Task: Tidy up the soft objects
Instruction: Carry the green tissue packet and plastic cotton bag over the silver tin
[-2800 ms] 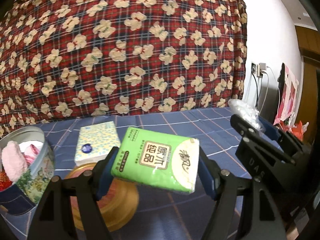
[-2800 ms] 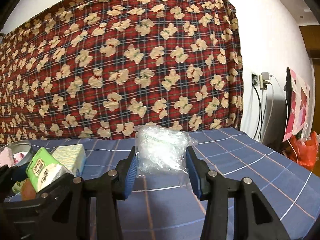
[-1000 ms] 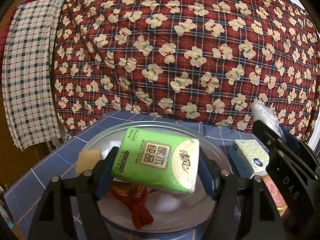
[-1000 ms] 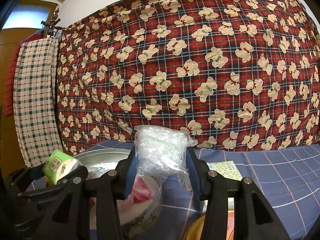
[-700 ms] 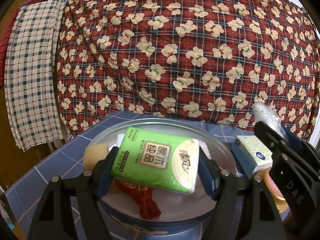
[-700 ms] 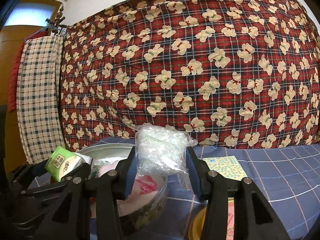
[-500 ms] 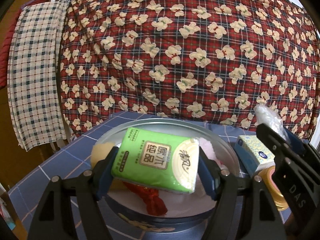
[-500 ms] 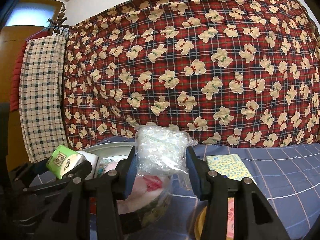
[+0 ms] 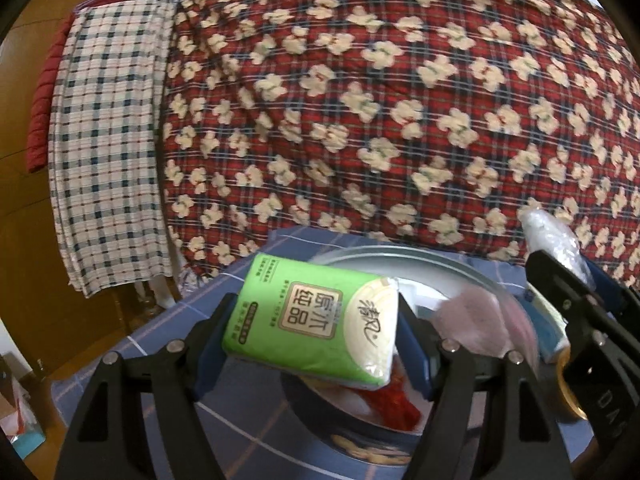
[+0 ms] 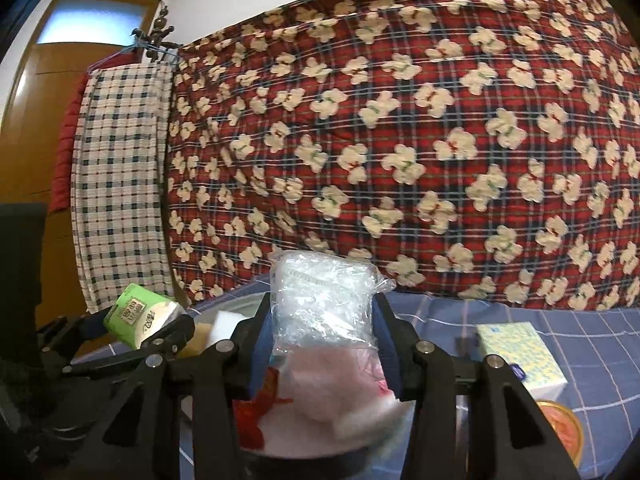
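Note:
My left gripper (image 9: pixel 316 332) is shut on a green tissue pack (image 9: pixel 312 316) and holds it above the left side of a round metal tin (image 9: pixel 404 256). The tin holds a pink cloth (image 9: pixel 476 320), a red item (image 9: pixel 396 400) and white pieces. My right gripper (image 10: pixel 322 336) is shut on a clear crinkled plastic bag (image 10: pixel 324 300) above the same tin (image 10: pixel 236 308). The green pack also shows in the right wrist view (image 10: pixel 140 316). The right gripper shows at the right edge of the left wrist view (image 9: pixel 560 264).
A yellow-and-blue patterned tissue box (image 10: pixel 520 352) lies right of the tin on the blue checked tablecloth (image 10: pixel 560 320). A round gold lid (image 10: pixel 560 440) lies in front of it. A red plaid bear blanket (image 10: pixel 400 140) hangs behind, with a checked cloth (image 10: pixel 120 180) at the left.
Both grippers have swung left from the table's middle to above the tin, still holding their items. In the last half second they moved closer over the tin.

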`<state>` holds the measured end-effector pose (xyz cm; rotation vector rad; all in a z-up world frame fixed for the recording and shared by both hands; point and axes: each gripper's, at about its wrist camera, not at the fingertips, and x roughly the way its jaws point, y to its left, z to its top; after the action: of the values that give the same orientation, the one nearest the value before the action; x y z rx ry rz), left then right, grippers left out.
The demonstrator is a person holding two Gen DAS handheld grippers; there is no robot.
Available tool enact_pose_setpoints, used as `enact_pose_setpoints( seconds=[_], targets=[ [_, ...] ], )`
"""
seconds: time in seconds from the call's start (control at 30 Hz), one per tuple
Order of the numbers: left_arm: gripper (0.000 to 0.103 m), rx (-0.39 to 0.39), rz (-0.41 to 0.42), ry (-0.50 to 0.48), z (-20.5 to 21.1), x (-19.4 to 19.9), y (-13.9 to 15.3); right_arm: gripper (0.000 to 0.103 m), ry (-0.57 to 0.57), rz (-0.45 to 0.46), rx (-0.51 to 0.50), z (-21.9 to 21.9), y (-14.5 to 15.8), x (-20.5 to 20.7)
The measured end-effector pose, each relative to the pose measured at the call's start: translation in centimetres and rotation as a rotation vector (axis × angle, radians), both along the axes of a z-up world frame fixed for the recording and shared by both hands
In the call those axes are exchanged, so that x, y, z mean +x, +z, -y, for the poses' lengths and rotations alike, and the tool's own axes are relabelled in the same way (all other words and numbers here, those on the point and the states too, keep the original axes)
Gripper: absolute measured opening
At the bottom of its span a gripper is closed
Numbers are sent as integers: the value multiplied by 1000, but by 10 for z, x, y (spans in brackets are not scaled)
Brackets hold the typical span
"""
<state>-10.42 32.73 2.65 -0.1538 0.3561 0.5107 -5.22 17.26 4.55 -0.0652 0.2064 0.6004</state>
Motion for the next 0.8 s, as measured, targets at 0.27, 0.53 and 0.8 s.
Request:
enact_pose_setpoints(
  seconds=[0.27,0.53,0.8],
  targets=[
    [74,4,14,37,-32,14,17,49,33,-15,-12,-28,14,26],
    [74,-35,-14,-31,-33,63,26,49,-17,-60,-14,-28,25,70],
    [74,-69,-103,-105,-23,113,23,49,-73,-163,-56,-25,23,121]
  ],
)
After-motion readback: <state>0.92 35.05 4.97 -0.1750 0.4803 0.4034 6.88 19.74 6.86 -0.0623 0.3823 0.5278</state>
